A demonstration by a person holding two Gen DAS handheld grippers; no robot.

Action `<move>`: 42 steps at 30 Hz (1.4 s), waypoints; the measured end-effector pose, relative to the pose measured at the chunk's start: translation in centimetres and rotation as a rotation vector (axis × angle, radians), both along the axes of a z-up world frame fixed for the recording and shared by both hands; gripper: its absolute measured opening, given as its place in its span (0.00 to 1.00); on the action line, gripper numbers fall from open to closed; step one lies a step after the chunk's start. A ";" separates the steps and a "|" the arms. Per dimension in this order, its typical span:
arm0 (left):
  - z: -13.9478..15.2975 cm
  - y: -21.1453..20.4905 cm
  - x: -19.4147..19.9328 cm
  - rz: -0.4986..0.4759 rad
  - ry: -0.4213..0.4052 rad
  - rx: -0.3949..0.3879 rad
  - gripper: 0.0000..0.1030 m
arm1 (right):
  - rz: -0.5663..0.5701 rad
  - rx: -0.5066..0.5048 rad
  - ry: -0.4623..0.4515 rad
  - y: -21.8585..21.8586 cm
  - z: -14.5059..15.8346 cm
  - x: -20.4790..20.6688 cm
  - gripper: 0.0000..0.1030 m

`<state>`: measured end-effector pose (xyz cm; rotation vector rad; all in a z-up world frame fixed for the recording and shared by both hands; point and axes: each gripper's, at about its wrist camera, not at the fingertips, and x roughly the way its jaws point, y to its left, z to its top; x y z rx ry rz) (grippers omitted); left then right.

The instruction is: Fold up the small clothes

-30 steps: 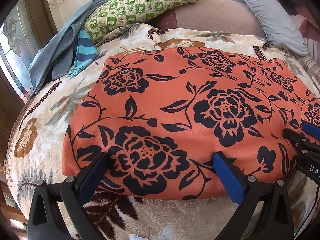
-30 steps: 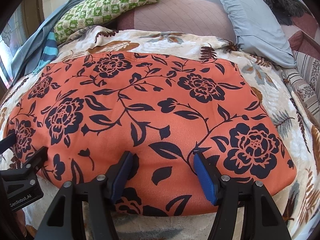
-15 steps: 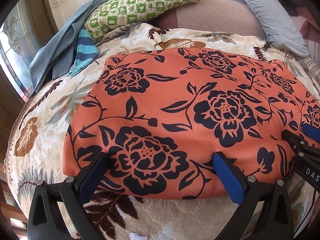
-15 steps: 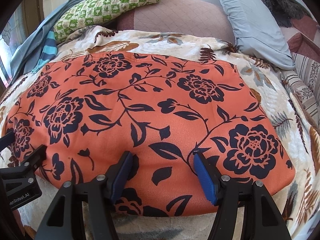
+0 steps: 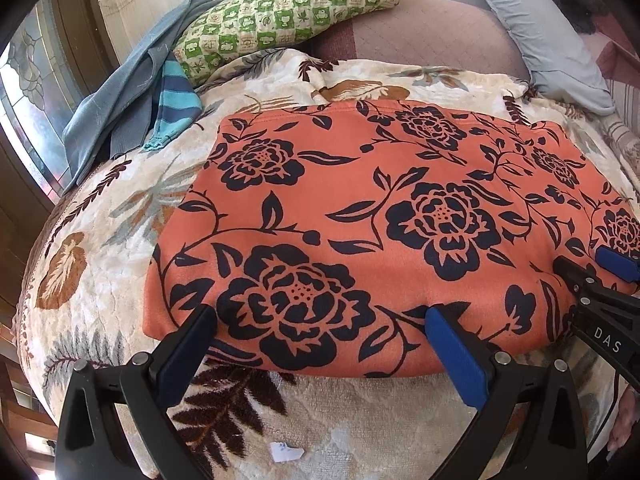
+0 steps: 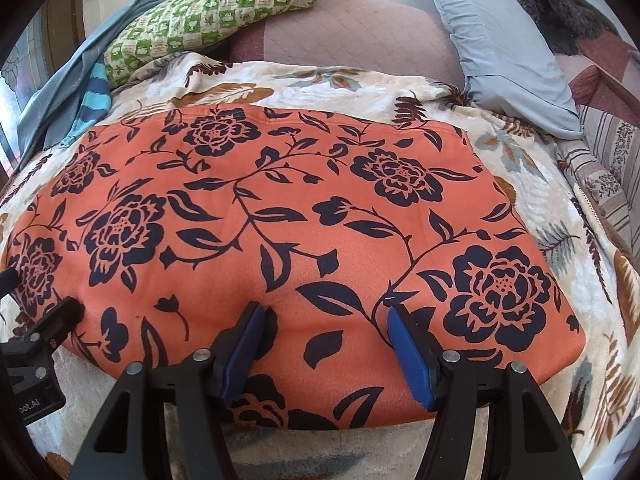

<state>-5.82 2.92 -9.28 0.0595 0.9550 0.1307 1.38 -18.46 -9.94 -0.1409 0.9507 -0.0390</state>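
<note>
An orange garment with dark navy flowers [image 5: 360, 216] lies spread flat on the bed. My left gripper [image 5: 320, 320] stands open, its blue pads wide apart over the garment's near left edge. Nothing is pinched between the pads. In the right wrist view the same garment [image 6: 280, 220] fills the middle. My right gripper [image 6: 326, 316] is open over the near edge, right of the middle, pads apart with flat cloth between them. Each gripper shows at the side of the other's view: the right gripper [image 5: 600, 276] and the left gripper [image 6: 44, 332].
A cream leaf-print blanket [image 5: 100, 248] covers the bed. A green checked pillow [image 5: 280, 12] and a mauve cushion [image 5: 420, 32] lie at the back. A grey-blue pillow [image 6: 500, 40] is at the back right. Blue and striped clothes [image 5: 132, 100] are heaped at the back left.
The garment sits slightly further right in the left wrist view, so that gripper has drifted a little. The right gripper and the cloth have not moved.
</note>
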 end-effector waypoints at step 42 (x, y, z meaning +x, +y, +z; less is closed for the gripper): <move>2.8 7.8 -3.9 0.190 -0.157 -0.005 1.00 | 0.077 0.122 -0.134 4.2 2.2 -2.5 0.68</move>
